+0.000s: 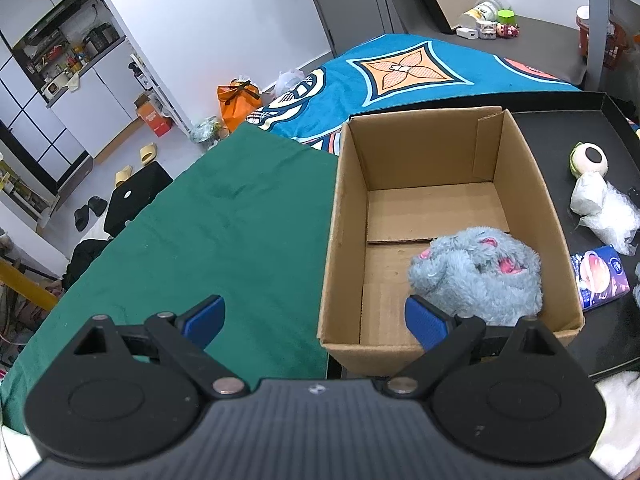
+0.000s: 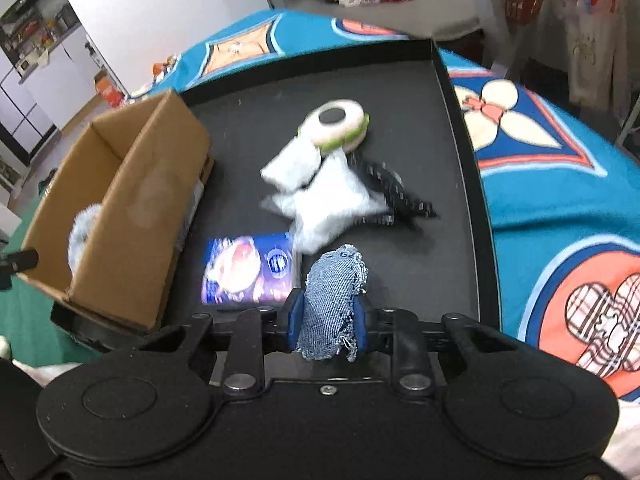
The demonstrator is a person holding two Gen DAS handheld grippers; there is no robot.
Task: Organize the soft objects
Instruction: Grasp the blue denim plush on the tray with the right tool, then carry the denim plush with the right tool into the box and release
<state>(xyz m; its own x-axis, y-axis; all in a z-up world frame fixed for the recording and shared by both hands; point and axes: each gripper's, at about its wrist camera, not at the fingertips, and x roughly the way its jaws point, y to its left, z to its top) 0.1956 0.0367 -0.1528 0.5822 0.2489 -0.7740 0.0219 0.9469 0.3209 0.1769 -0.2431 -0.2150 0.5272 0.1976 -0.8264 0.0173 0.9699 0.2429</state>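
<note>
Pinching denim scrap [image 2: 333, 300] firmly in right gripper [image 2: 327, 326] above tray's near edge [image 2: 486, 280]; left gripper [image 1: 314, 326] spread wide, grasping nothing. Carrying denim leftward over cardboard box [image 2: 132, 216], clearing its rim, releasing beside blue plush [image 1: 478, 272]

Both the left gripper [image 1: 314, 322] and the right gripper [image 2: 327, 322] share a ribbed black body, round black side discs, silver pivot screws and blue-padded fingers [image 1: 204, 320].
</note>
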